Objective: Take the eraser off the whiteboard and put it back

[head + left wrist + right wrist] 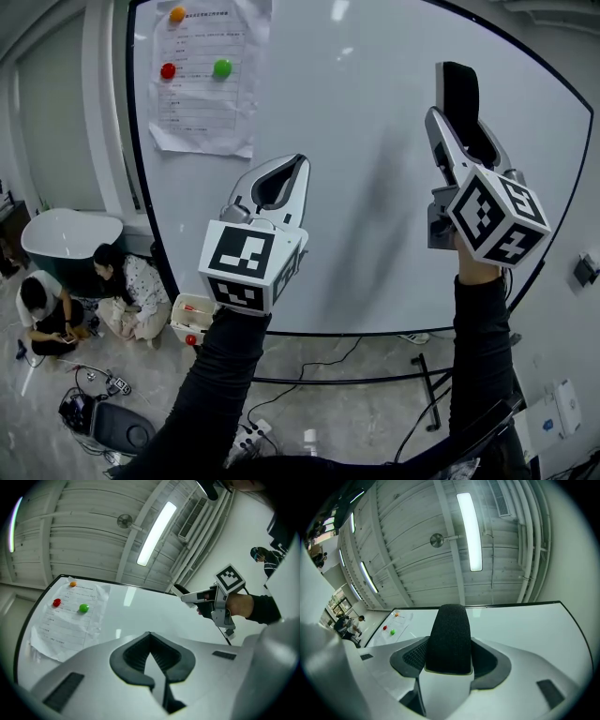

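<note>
1. The eraser (449, 634) was off its resting place, clamped upright between the jaws of the right tool (464, 141) and raised in front of the whiteboard (375, 112). Whether it touched the board could not be told.
2. The left tool (150, 641) was closed on nothing, pointed at the board.
3. The eraser looked light: a dark, soft felt face on a stiff white body.
4. The felt would likely squash and slip, so the firm body sides were the better place to hold.
5. Nothing about it looked fragile, so setting it flat against the board probably needed little force.
</note>
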The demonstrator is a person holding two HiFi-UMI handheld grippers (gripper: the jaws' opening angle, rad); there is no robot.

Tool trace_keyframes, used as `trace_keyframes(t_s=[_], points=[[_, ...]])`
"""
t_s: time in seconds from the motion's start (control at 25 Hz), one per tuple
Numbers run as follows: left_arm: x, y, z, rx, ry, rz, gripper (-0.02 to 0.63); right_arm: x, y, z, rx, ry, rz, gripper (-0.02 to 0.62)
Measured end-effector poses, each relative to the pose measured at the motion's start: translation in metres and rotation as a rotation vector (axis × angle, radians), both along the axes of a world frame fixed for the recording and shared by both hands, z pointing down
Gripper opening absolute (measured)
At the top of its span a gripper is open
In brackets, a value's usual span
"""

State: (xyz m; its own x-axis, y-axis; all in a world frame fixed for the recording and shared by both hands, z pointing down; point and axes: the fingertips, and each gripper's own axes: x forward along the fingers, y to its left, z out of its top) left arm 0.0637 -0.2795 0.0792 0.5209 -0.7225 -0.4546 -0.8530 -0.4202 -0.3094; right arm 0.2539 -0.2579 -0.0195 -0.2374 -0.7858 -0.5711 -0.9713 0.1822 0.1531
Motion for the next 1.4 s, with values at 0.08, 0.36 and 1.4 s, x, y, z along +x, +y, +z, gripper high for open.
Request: trace_keyframes(t_s=[0.08,0.36,1.4], points=[[0.001,-0.002,0.008,-0.016,-0.003,-0.003,0.006,-0.001,-0.002,0.009,-0.011,0.000,-0.003,0.273],[-0.001,-0.003,0.036,-0.062,-0.018,0.007,0.006,-0.006,-0.009,0.042,-0.063,-0.025,-0.065,0.272],[-0.034,0.011,0.133,-0.228,0.007,-0.138,0.006,-0.019,0.018,0.133,-0.026,-0.065,-0.145,0.272]])
